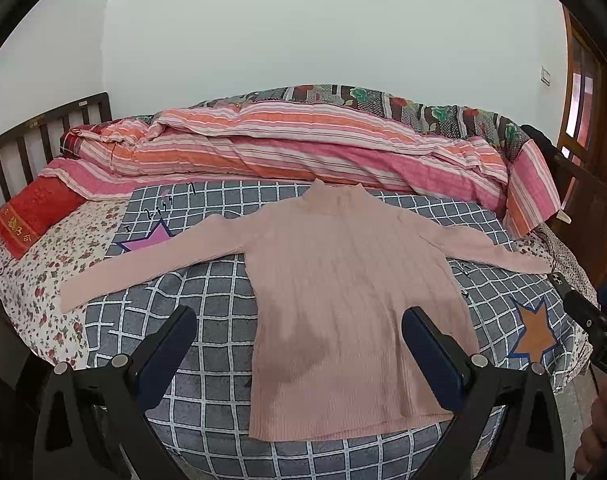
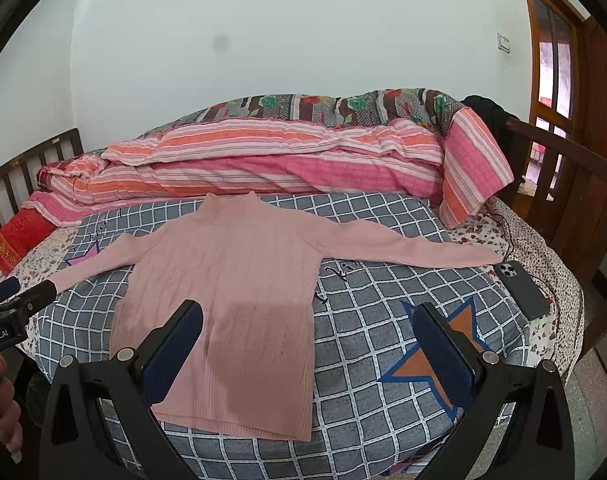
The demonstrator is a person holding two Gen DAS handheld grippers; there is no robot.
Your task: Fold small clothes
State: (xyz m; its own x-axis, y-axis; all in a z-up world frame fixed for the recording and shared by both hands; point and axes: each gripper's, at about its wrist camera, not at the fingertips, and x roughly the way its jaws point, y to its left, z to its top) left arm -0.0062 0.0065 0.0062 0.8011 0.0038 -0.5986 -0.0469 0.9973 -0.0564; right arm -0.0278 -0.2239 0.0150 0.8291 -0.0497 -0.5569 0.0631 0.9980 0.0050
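Hovering wide open over pink sweater (image 1: 343, 288) spread flat on bed (image 1: 207, 300), left tool (image 1: 299, 344) and right tool (image 2: 309, 344); pinching checked blanket (image 2: 383, 320) underneath or snagging phone (image 2: 521, 288) beside sleeve possible.

Left wrist view: raised over the near edge of the bed (image 1: 31, 280), facing toward 12 o'clock across it to the wall (image 1: 303, 32), pink sweater (image 1: 343, 300) dead centre, near. Right wrist view: same height and heading, set further toward 3 o'clock, sweater (image 2: 231, 312) shifted toward 9 o'clock. Shared by both: sweater, checked blanket (image 1: 207, 292), striped quilt (image 1: 303, 148), phone (image 2: 521, 288).
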